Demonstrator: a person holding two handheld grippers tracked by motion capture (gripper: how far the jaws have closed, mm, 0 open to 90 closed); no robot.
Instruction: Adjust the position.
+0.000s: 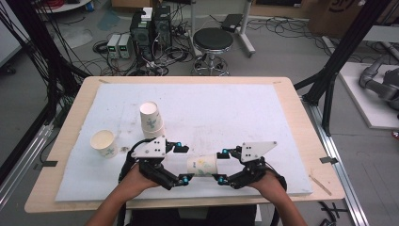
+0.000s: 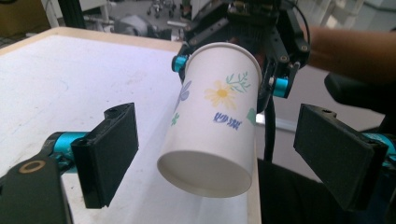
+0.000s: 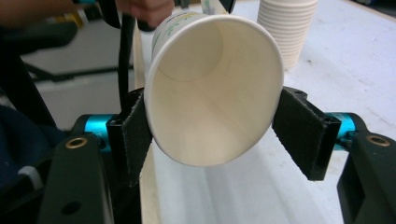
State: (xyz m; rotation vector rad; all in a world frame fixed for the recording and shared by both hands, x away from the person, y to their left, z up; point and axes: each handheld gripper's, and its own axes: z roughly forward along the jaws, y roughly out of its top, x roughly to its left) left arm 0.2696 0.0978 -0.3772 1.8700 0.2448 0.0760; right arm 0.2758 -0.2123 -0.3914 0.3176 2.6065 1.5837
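Our right claw [image 1: 221, 165] clamps the paper cup [image 1: 202, 165] sideways by its rim, base toward the wide-open left claw [image 1: 184, 164], probably for a handover.

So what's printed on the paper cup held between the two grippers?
The paper cup is white with a yellow daisy, green leaves and blue characters; the left gripper view shows it best.

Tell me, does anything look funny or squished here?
Yes. The paper cup lies sideways in the air, and the right gripper squeezes its rim into an oval. The left gripper is open around its bottom, not touching. The stack of cups leans slightly.
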